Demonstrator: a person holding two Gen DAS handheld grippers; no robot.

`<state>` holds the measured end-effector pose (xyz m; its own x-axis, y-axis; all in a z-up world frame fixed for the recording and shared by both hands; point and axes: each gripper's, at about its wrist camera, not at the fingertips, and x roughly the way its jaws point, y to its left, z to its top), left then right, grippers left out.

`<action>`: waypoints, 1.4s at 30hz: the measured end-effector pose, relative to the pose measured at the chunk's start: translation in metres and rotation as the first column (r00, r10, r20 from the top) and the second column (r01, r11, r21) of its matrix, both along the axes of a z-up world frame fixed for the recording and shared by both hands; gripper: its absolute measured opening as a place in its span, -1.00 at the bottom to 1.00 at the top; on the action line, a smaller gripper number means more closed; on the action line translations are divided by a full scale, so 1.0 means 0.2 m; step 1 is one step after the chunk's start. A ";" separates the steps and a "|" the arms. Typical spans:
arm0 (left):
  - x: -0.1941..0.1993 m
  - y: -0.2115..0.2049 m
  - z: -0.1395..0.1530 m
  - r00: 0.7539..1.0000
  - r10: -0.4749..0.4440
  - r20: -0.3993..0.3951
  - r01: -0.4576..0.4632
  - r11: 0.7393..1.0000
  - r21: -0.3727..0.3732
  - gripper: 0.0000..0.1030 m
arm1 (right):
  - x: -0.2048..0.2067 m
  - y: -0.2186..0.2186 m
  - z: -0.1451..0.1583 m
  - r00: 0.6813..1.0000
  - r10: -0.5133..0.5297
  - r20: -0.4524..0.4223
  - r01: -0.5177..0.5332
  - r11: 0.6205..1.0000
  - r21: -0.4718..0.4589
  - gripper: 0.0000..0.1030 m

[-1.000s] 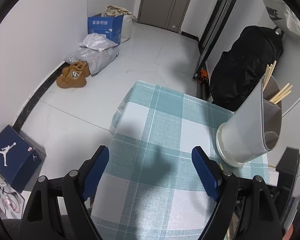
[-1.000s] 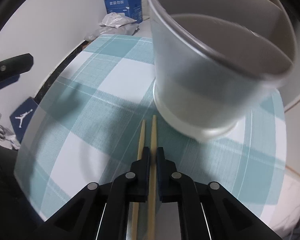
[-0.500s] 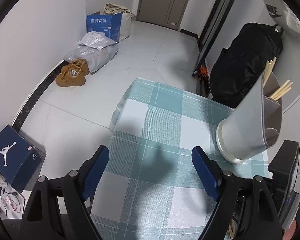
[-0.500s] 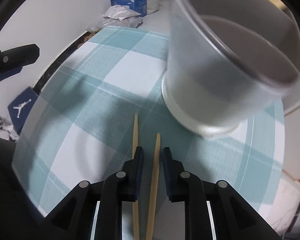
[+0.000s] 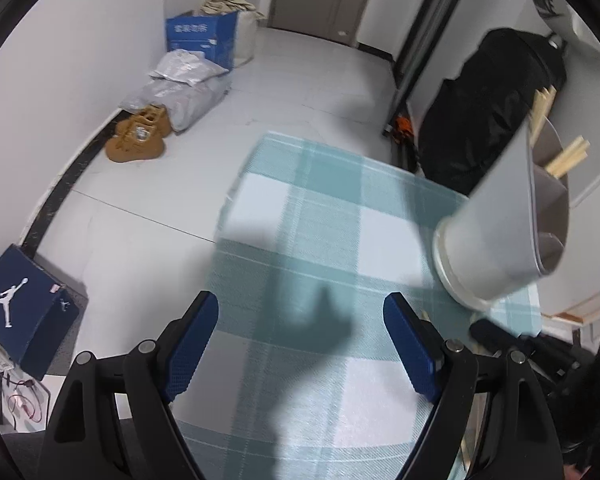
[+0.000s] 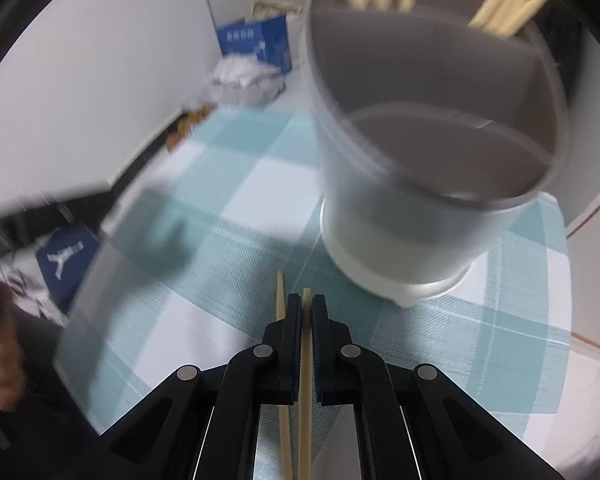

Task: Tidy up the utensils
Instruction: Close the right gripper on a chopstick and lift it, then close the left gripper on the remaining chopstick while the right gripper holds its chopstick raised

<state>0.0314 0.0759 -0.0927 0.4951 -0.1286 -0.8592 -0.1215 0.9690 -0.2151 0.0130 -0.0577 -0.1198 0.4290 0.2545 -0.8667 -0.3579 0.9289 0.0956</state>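
A grey utensil holder (image 6: 412,184) with several wooden chopsticks (image 6: 508,8) in its far compartments stands on the teal checked tablecloth (image 6: 236,208). My right gripper (image 6: 306,304) is shut on one wooden chopstick (image 6: 305,380) just in front of the holder's white base. A second chopstick (image 6: 281,304) lies on the cloth just left of the fingers. In the left wrist view the holder (image 5: 500,236) is at the right, and my left gripper (image 5: 300,336) is open and empty above the cloth (image 5: 340,208).
The table's left and far edges drop to a white tiled floor (image 5: 148,200). On the floor are a blue Jordan shoebox (image 5: 24,312), tan shoes (image 5: 140,136), grey bags (image 5: 184,92) and a blue carton (image 5: 200,36). A black bag (image 5: 492,108) stands behind the holder.
My right gripper opened about half a second ago and has now shut on one chopstick, and it has lifted so the holder's inside shows. The left gripper drifted slightly.
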 end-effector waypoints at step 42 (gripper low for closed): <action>0.06 -0.56 -0.17 0.961 -0.042 -0.274 0.086 0.985 0.151 0.02 | -0.23 -0.77 0.52 0.906 -0.388 0.169 0.281 0.850 0.446 -0.93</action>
<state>0.0441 -0.0367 -0.1271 0.2385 -0.0028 -0.9711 -0.0902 0.9956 -0.0250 -0.0325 -0.2112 -0.0151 0.7345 0.3588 -0.5760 -0.0935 0.8942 0.4378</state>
